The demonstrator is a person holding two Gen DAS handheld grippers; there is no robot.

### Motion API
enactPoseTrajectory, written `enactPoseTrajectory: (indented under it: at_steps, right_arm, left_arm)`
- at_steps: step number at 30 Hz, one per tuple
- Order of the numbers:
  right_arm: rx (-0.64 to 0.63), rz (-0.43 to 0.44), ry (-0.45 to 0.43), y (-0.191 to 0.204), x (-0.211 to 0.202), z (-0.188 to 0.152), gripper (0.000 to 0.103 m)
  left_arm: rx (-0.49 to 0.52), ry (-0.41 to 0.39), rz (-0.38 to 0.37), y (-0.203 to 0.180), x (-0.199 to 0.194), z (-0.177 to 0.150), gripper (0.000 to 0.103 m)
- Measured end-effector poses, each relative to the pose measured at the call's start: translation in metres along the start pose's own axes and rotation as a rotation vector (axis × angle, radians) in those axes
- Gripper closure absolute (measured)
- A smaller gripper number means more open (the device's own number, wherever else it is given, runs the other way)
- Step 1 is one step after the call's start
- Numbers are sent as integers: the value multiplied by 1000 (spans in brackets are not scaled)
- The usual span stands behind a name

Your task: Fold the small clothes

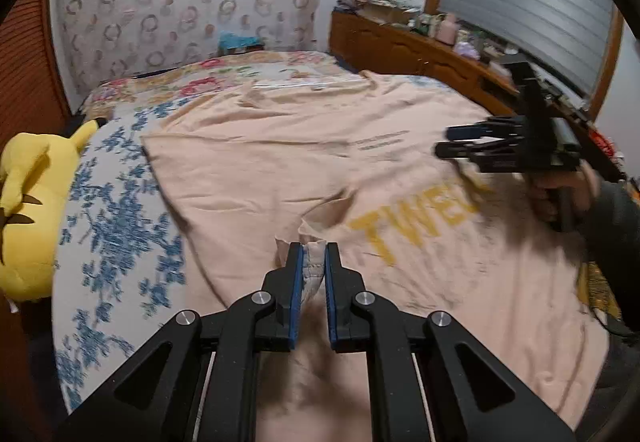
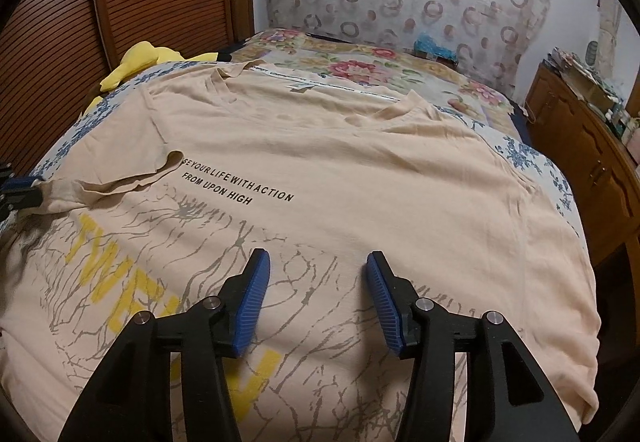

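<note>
Here the left tongs (image 1: 313,262) pinch a sleeve hem of the peach cotton printed T-shirt (image 2: 360,161); the right tongs (image 2: 318,274) hover above it, spread wide. Dragging one-handed could bunch the shirt across the floral bed (image 1: 120,209).

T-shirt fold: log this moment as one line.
left gripper: shut on T-shirt sleeve, lifted | right gripper: open, above print, empty | T-shirt: spread on bed | fold: just begun
</note>
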State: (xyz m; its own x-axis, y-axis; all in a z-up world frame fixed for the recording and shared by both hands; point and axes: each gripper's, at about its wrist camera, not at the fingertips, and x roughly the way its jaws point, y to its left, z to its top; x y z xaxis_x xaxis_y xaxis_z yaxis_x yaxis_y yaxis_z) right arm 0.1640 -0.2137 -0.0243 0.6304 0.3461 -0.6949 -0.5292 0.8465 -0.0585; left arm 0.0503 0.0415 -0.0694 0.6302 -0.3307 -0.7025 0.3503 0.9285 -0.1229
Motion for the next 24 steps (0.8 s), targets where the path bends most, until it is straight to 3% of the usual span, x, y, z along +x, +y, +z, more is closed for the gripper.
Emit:
enactPoseTrajectory:
  at_steps: [5, 12, 20, 24]
  right_arm:
    - [-1, 0, 0, -1, 0, 0, 50]
    - [-2, 0, -1, -2, 0, -1, 49]
    - [-1, 1, -1, -3, -1, -1, 48]
    - [-2, 2, -1, -4, -1, -1, 47]
  left_arm:
    - [11, -6, -14, -14, -10, -9, 92]
    - [9, -37, 19, -12, -19, -7, 66]
    - [-39, -70, 57, 3, -21, 0, 60]
    - [-60, -108, 85, 8, -25, 4, 52]
